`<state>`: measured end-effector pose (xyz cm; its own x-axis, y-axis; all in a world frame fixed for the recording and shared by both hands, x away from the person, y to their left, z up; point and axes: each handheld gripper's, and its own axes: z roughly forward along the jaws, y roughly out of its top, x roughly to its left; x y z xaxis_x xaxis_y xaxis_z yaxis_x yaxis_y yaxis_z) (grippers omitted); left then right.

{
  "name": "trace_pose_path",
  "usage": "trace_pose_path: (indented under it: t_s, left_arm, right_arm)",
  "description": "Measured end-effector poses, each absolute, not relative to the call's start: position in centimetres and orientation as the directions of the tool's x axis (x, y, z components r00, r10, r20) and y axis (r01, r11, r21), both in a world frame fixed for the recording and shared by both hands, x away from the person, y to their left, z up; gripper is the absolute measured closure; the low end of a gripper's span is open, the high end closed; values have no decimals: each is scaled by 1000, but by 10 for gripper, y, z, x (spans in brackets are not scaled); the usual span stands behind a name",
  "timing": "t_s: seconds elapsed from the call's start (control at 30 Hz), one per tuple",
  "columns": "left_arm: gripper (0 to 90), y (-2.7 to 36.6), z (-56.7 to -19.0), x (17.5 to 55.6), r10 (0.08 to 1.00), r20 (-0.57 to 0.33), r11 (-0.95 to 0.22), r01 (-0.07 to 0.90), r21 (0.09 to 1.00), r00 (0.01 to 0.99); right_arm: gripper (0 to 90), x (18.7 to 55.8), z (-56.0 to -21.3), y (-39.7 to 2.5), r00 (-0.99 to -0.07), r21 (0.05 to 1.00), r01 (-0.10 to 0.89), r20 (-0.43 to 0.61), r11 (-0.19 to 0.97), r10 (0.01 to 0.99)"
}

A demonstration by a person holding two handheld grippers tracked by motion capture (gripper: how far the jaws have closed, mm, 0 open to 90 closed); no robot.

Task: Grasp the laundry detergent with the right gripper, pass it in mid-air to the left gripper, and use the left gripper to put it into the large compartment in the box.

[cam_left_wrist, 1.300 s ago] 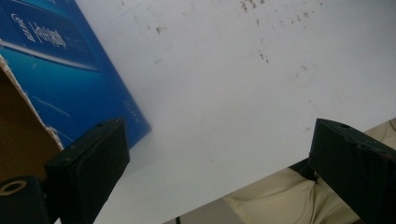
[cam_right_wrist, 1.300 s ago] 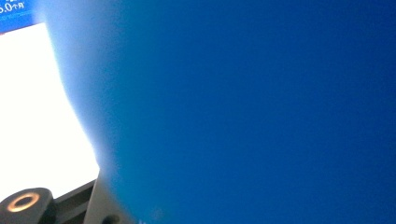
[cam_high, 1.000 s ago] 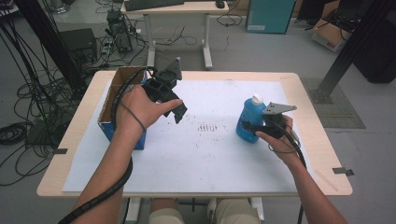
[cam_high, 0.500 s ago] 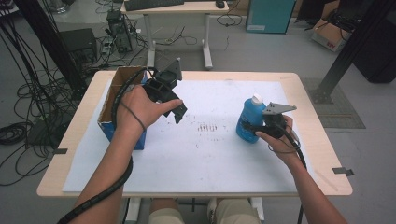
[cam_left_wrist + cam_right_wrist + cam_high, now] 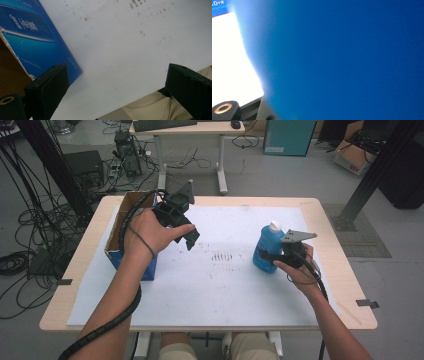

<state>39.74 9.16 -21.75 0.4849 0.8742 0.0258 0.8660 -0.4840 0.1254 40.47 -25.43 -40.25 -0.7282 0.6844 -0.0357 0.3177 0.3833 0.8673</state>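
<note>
Blue bottle (image 5: 267, 248) stood upright on the white sheet (image 5: 220, 285), right side of the surface (image 5: 330, 215), with the right tongs (image 5: 263, 256) clamped on its lower body (bottle blurred at close range in the right gripper view). Left tongs (image 5: 189, 239) hung spread and empty above the sheet, just beside the open cardboard box (image 5: 116, 227).

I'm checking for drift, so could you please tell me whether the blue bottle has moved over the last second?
No. The bottle stands at the same spot right of the smudges on the sheet, with the right claw on it.
</note>
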Motion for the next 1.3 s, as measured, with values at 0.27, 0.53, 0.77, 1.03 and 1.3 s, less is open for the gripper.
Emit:
trace_pose_path:
  t_s: [0.27,0.53,0.77,1.03,1.3]
  left_arm:
    - [60,91,-216,398,868,34,-495,860,122,495]
    - [59,90,-210,399,863,36,-504,854,130,504]
    - [58,91,-207,404,853,48,-521,844,128,520]
    - [57,93,-202,408,829,57,-558,820,124,556]
    - [57,93,-194,413,789,63,-613,779,129,611]
  right_arm:
    - [456,404,-401,-252,-724,861,331,-32,387,689]
    - [456,406,-399,-251,-724,855,335,-34,395,689]
    - [455,407,-396,-256,-712,849,379,12,369,702]
    - [453,412,-379,-252,-727,841,386,26,378,686]
    - [451,416,-362,-240,-753,838,384,41,388,656]
